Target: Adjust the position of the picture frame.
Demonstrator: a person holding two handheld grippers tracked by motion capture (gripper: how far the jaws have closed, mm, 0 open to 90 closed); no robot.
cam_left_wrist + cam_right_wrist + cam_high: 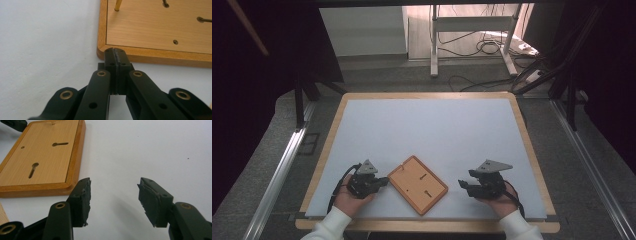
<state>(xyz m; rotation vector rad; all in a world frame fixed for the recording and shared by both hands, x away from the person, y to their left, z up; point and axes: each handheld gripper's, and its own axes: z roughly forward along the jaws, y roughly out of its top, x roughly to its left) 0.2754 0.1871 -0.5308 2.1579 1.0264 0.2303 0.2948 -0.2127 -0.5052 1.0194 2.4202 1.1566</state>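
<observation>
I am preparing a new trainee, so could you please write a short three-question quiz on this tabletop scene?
1. True or false: the left gripper has its jaws pressed together with nothing between them.
2. What lies between the two grippers on the white table top? A) a flat rectangular wooden board with keyhole slots B) a metal bowl C) a folded cloth
3. Fill in: the right gripper has its jaws ____, with bare table between them.

Key: 1 true; 2 A; 3 open.
</observation>
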